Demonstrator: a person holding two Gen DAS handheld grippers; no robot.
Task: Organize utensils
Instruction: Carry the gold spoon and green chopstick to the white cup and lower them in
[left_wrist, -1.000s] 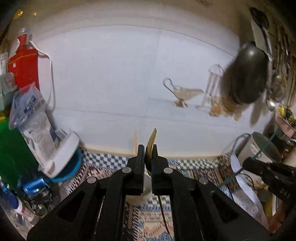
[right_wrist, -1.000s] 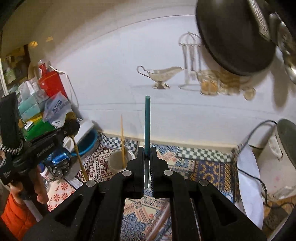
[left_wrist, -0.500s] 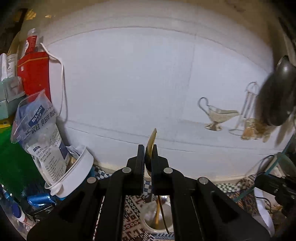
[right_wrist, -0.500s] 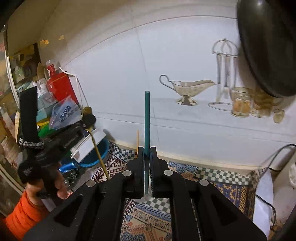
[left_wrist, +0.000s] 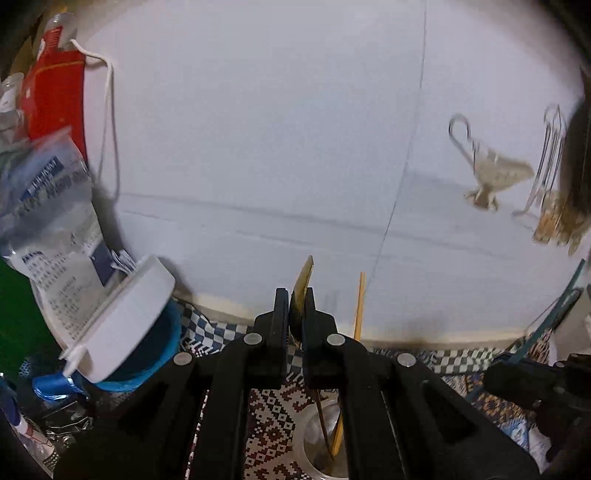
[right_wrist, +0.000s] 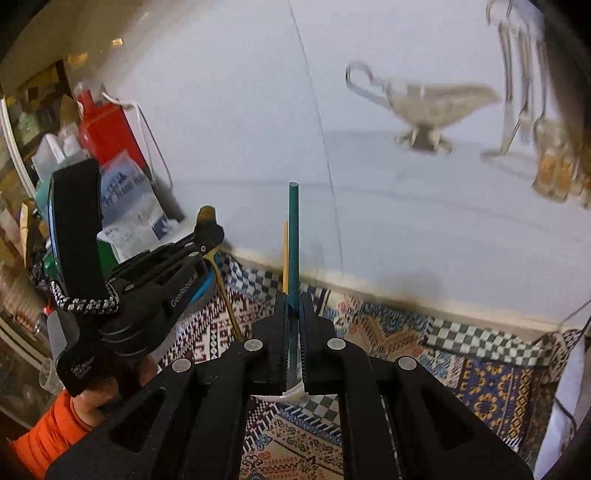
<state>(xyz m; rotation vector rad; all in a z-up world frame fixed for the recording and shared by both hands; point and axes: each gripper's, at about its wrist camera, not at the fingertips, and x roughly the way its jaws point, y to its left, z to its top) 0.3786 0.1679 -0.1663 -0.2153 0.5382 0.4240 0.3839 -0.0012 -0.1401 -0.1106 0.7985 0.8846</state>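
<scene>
Gold spoon (left_wrist: 303, 281) clamped in left gripper (left_wrist: 294, 314), teal stick (right_wrist: 293, 236) in right gripper (right_wrist: 293, 325); handles upright, cup (left_wrist: 317, 439) at 6 o'clock below.

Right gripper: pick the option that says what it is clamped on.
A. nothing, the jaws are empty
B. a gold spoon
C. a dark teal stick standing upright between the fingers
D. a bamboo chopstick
C: in the right wrist view the right gripper is shut on the teal stick, which rises straight up from between its fingers; the gold spoon is in the left gripper.
</scene>
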